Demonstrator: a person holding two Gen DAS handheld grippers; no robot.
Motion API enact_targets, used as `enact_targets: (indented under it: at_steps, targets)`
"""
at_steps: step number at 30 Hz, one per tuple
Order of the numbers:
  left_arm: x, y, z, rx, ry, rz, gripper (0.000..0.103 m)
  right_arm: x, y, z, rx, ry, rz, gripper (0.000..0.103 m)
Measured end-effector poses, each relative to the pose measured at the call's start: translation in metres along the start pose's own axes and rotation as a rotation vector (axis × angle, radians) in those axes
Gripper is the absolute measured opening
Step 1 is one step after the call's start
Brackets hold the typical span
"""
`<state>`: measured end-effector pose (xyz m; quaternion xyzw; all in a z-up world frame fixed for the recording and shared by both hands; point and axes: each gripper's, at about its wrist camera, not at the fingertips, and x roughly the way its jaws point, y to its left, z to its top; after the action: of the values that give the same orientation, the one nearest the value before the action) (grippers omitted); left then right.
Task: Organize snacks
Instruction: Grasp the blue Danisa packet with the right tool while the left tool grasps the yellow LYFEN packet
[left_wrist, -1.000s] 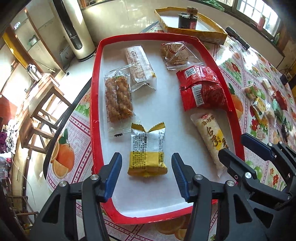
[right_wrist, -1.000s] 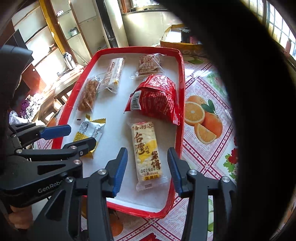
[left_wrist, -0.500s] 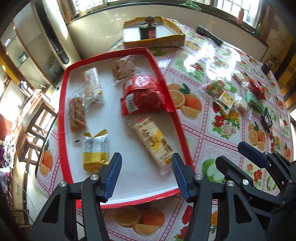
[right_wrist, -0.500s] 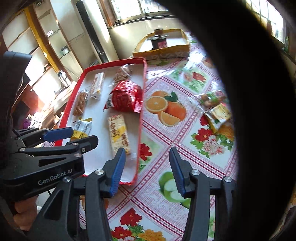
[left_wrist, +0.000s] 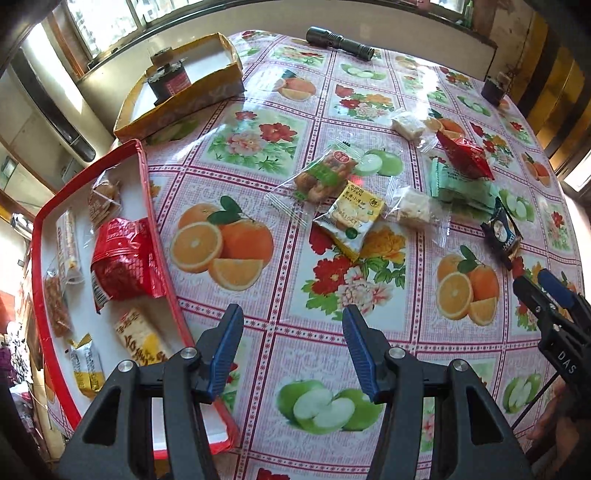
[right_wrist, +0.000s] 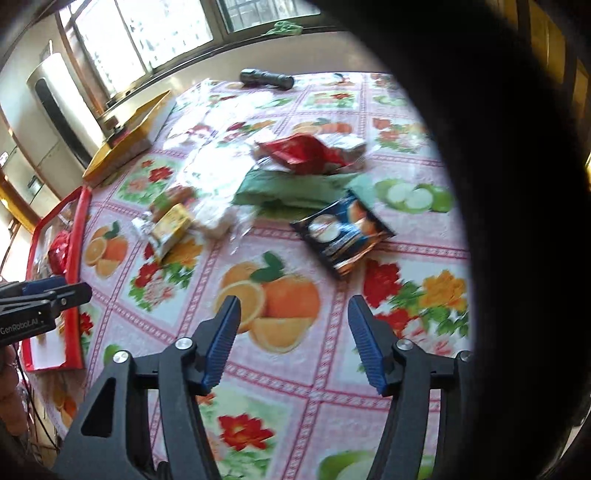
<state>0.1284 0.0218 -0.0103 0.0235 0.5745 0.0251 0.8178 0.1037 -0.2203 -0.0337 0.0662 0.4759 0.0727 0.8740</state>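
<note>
At the left edge of the fruit-print tabletop (left_wrist: 236, 254), my red-rimmed white plastic tray (left_wrist: 162, 258) holds the snacks already sorted, a crinkled red foil packet (left_wrist: 122, 254) among them. My left tongs (left_wrist: 291, 350) hang wide and empty over bare cloth beside it. Further right, loose packets wait in a heap: a yellow biscuit wrapper (left_wrist: 351, 214), a mint-green pouch (left_wrist: 461, 188), a dark blue cookie sachet (right_wrist: 343, 229). My right tongs (right_wrist: 293, 339), jaws just opened and empty, point toward that sachet, probably my next pick.
</note>
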Motion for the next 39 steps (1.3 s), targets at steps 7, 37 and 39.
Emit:
enact_targets:
  at_steps: [7, 37, 39]
  targets:
    - [0.019, 0.0, 0.037, -0.033, 0.028, 0.033, 0.055, 0.04, -0.015, 0.036, -0.067, 0.043, -0.018, 0.075]
    - [0.093, -0.068, 0.096, 0.228, 0.216, -0.131, 0.058, 0.061, -0.02, 0.043, -0.103, 0.117, -0.013, 0.063]
    - [0.095, -0.067, 0.097, 0.216, 0.222, -0.145, 0.055, 0.061, -0.018, 0.043, -0.118, 0.117, -0.024, 0.063]
